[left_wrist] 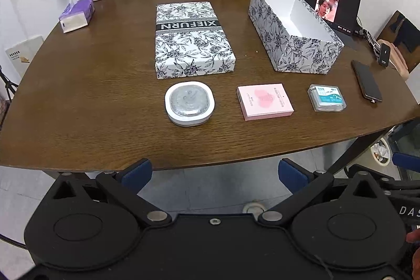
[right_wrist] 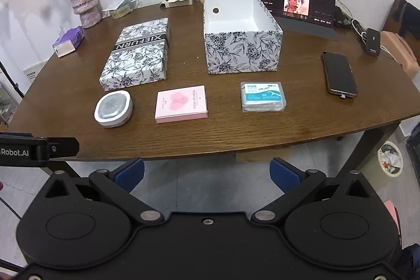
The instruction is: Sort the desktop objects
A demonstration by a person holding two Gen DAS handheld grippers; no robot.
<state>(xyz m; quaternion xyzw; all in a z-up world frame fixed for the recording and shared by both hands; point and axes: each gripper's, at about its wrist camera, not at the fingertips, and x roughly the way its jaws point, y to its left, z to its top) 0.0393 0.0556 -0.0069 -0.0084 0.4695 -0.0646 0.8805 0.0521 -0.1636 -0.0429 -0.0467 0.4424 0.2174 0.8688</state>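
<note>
Both tongs, left tongs (left_wrist: 215, 175) and right tongs (right_wrist: 207, 173), are hanging apart, empty, off the worktop (right_wrist: 236, 133) edge. 3 items are sitting in a row before the open box (right_wrist: 242, 33): round case (right_wrist: 113, 109), pink box (right_wrist: 181, 103), floss pack (right_wrist: 263, 96). Best taking the floss pack first, gripping its short sides.

Left tool (left_wrist: 215, 175) and right tool (right_wrist: 207, 173) hang level, fingers spread wide, holding nothing.

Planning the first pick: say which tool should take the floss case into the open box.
Right. The floss case lies nearly straight ahead of the right tool, with the open box just behind it. From the left tool both sit off to the right. Both tools are open and empty.
</note>
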